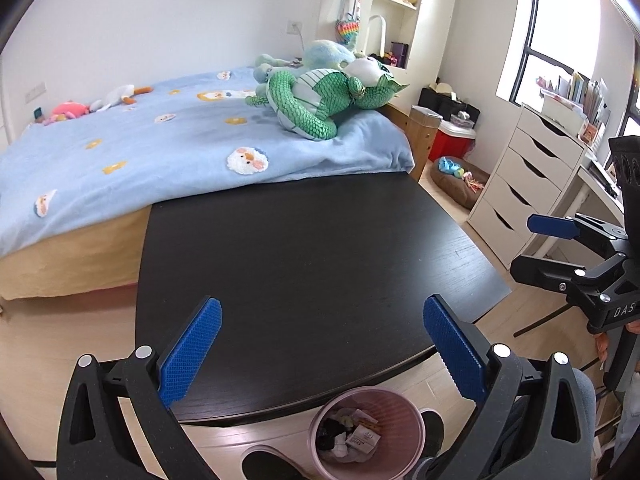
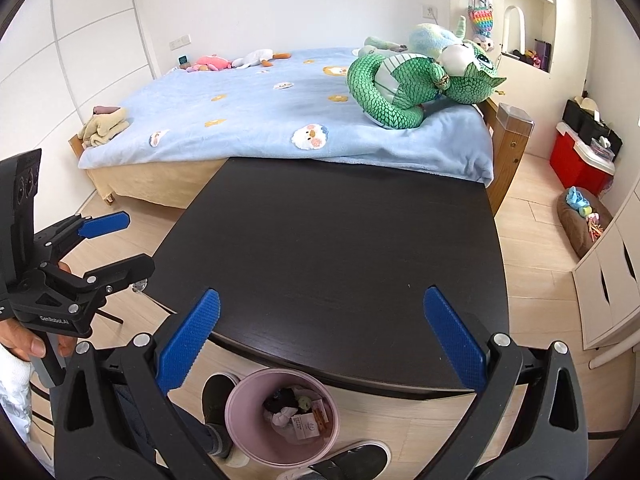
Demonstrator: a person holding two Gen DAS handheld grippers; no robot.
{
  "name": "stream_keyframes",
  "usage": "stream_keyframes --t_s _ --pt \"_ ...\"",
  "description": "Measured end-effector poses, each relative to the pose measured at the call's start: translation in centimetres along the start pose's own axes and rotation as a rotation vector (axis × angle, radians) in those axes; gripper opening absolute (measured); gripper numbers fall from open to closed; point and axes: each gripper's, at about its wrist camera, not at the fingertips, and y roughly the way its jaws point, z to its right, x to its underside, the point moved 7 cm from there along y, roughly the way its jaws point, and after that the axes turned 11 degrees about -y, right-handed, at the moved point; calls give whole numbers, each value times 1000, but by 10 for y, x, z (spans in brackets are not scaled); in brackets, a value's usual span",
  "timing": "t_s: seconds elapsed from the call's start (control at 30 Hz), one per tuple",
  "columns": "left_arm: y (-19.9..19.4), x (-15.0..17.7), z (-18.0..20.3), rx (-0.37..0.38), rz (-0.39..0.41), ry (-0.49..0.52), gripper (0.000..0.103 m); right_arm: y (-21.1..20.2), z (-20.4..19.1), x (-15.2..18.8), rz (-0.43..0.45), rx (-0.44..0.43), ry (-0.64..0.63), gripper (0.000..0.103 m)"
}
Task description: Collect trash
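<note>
A pink trash bin [image 1: 404,420] stands on the floor just in front of the dark table [image 1: 304,248]; it holds several scraps of paper, wrappers and dark bits [image 1: 352,432]. It also shows in the right wrist view [image 2: 248,408] with the trash [image 2: 298,412] inside. My left gripper [image 1: 322,348] is open and empty, held above the table's near edge. My right gripper [image 2: 320,336] is open and empty too, above the same edge. Each gripper shows in the other's view, the right one [image 1: 536,246] and the left one [image 2: 124,240]. The dark table top [image 2: 332,240] bears nothing.
A bed with a light blue blanket [image 1: 132,148] and a green plush dragon [image 1: 320,100] stands behind the table. A white drawer unit [image 1: 524,176], a red cooler [image 1: 454,140] and a brown pet bed [image 1: 458,184] are to the right. My shoes [image 2: 218,400] are beside the bin.
</note>
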Motion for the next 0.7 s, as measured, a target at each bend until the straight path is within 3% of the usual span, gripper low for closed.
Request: stream_keyframes --t_s 0.7 --pt "2 1 3 11 -11 -6 97 7 2 3 -17 2 2 100"
